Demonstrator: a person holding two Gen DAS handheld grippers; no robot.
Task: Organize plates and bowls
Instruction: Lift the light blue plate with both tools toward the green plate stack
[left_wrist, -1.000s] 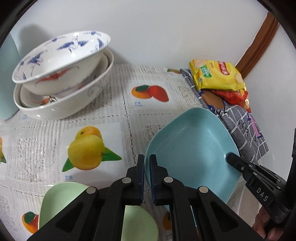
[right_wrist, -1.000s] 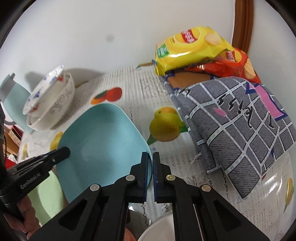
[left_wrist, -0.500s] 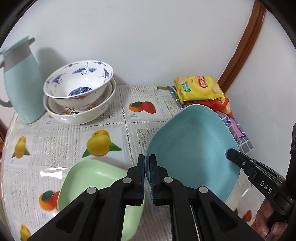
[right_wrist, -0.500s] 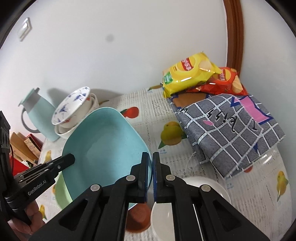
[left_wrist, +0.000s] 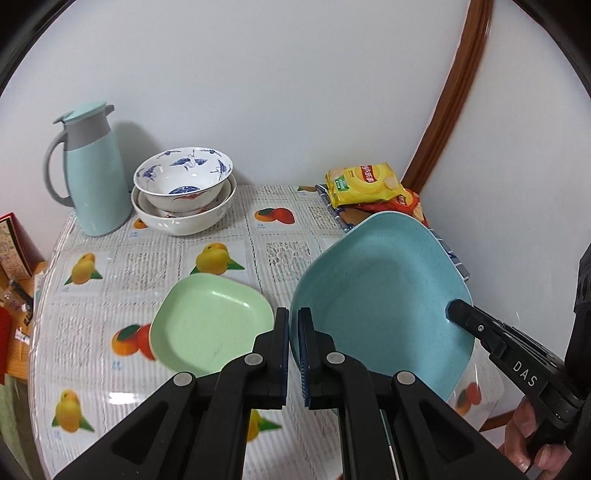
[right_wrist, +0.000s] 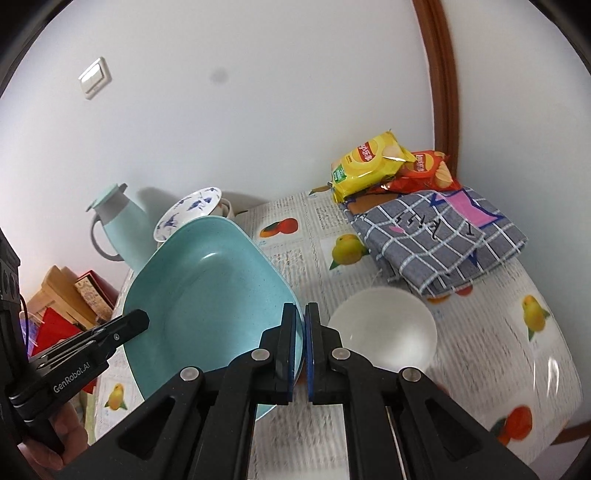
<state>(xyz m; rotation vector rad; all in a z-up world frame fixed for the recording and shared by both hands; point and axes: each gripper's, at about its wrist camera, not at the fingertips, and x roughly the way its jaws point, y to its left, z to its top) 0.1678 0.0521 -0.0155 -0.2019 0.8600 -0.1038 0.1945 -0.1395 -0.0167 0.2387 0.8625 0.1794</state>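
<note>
my left tongs (left_wrist: 293, 345) and right tongs (right_wrist: 301, 345) are both clenched on the blue plate (left_wrist: 380, 291), and i have lifted it up off the surface (left_wrist: 155, 258); next it may go onto the green plate (left_wrist: 210, 325)

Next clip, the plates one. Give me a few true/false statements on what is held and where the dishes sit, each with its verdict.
1. Both grippers clamp the blue plate. True: the left gripper and the right gripper grip opposite rim edges.
2. The green plate is held in the air. False: it lies on the table.
3. The crane-pattern bowl sits nested in a larger white bowl. True.
4. The thermos jug lies on its side. False: it stands upright beside the bowls.
5. A small white bowl is stacked on the blue plate. False: it sits on the table.
</note>
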